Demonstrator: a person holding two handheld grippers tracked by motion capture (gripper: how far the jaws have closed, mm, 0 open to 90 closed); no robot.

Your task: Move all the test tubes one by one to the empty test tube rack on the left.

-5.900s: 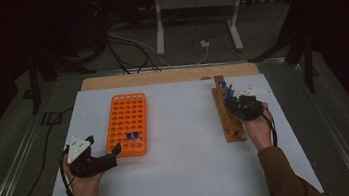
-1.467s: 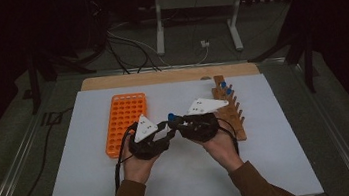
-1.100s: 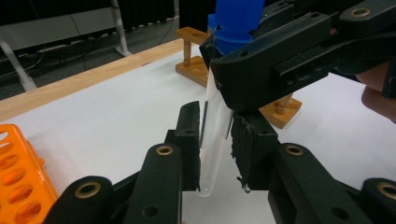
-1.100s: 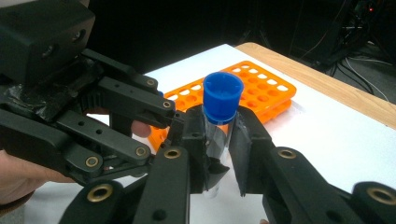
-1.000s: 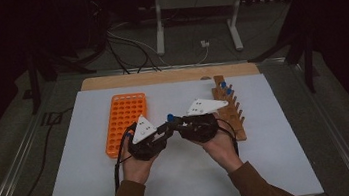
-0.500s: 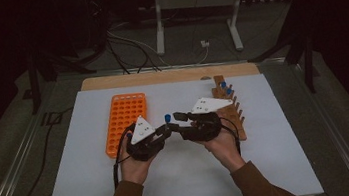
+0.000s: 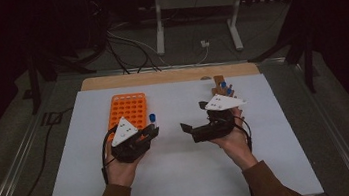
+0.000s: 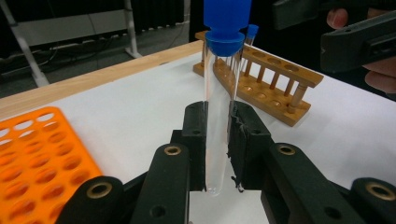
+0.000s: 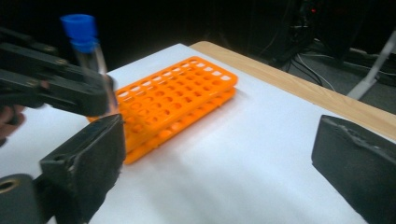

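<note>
A clear test tube with a blue cap (image 8: pixel 217 116) stands upright between the jaws of my left gripper (image 8: pixel 217 147), which is shut on it. In the high view that tube (image 7: pixel 152 119) rises from the left gripper (image 7: pixel 150 131) just right of the orange rack (image 7: pixel 127 110). My right gripper (image 7: pixel 192 128) is open with nothing between its jaws, a short way right of the left one. The wooden rack (image 7: pixel 219 86) with blue-capped tubes lies behind the right hand. In the right gripper view the tube (image 9: pixel 89 56) and orange rack (image 9: pixel 177 100) show between wide jaws.
The white mat (image 7: pixel 182 177) covers the table, with a wooden strip (image 7: pixel 160 76) along its far edge. Cables and a metal stand foot (image 7: pixel 236 40) lie on the floor beyond. The mat's near half is bare.
The tube has passed from the right gripper to the left. The two grippers, close together earlier, have drawn apart; the left holds the tube, the right has opened.
</note>
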